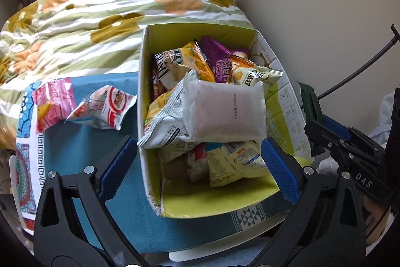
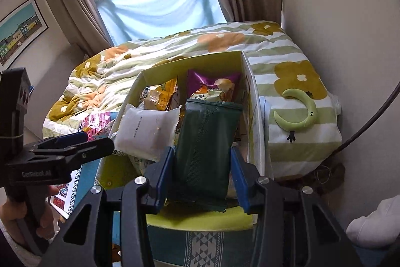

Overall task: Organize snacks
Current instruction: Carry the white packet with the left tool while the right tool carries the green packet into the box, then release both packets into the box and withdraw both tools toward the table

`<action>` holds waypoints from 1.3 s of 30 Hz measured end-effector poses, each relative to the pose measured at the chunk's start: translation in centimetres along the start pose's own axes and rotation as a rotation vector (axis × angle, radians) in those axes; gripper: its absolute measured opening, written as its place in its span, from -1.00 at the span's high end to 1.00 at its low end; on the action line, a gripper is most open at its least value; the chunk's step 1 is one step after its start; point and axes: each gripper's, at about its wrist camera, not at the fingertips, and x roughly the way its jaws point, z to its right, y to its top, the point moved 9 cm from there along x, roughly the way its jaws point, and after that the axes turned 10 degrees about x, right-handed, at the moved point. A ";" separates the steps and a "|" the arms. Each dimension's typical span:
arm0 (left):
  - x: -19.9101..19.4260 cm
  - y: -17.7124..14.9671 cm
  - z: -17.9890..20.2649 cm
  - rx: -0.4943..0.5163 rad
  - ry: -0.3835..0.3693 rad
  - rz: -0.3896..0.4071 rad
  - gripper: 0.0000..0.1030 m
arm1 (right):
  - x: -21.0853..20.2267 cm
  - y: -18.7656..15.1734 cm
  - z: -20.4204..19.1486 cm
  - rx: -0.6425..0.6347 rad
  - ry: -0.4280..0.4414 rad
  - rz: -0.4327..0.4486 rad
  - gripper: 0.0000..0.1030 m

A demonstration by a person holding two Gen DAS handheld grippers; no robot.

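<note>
Right gripper [image 2: 202,182] clamped on a dark green snack packet [image 2: 206,149], pads pressing its two long edges. Packet's long axis runs along the fingers, far end pointing into the yellow-green box [image 2: 247,81], tilted over the near rim. Left gripper [image 1: 197,167] released, jaws wide, nothing between the pads; it hangs above the box. White packet [image 1: 222,111] lies on top of the pile, tilted. Two packets, pink [image 1: 53,101] and red-white [image 1: 105,106], lie on the blue cloth [image 1: 82,142] left of the box.
</note>
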 end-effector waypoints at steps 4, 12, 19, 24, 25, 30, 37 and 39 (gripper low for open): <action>-1.0 -1.0 -1.4 -0.008 0.031 0.005 -0.92 | 0.3 0.0 0.0 0.005 0.003 -0.016 0.20; -1.1 -2.9 -3.3 -0.052 0.038 -0.012 -0.91 | 1.7 -0.5 0.1 0.034 0.009 -0.045 -0.38; -0.7 -4.9 -3.3 -0.063 0.035 -0.037 -0.91 | 0.9 -1.8 0.6 0.020 -0.002 -0.029 -0.99; -1.7 -4.9 -2.7 -0.063 0.042 -0.012 -0.91 | -0.1 -2.2 0.6 0.010 0.001 -0.007 -0.99; -2.1 -4.7 -2.6 -0.060 0.049 -0.004 -0.91 | -0.4 -2.2 0.6 0.009 0.004 -0.001 -0.99; -4.4 -4.4 -2.0 -0.057 0.082 0.047 -0.91 | -1.8 -1.7 0.2 -0.015 0.021 0.027 -0.99; -8.0 -5.0 -2.9 -0.092 0.162 0.094 -0.92 | -3.3 -0.9 -1.6 -0.084 0.055 0.048 -0.99; -9.0 -5.3 -3.8 -0.107 0.192 0.103 -0.92 | -3.6 -0.6 -2.6 -0.105 0.081 0.055 -0.99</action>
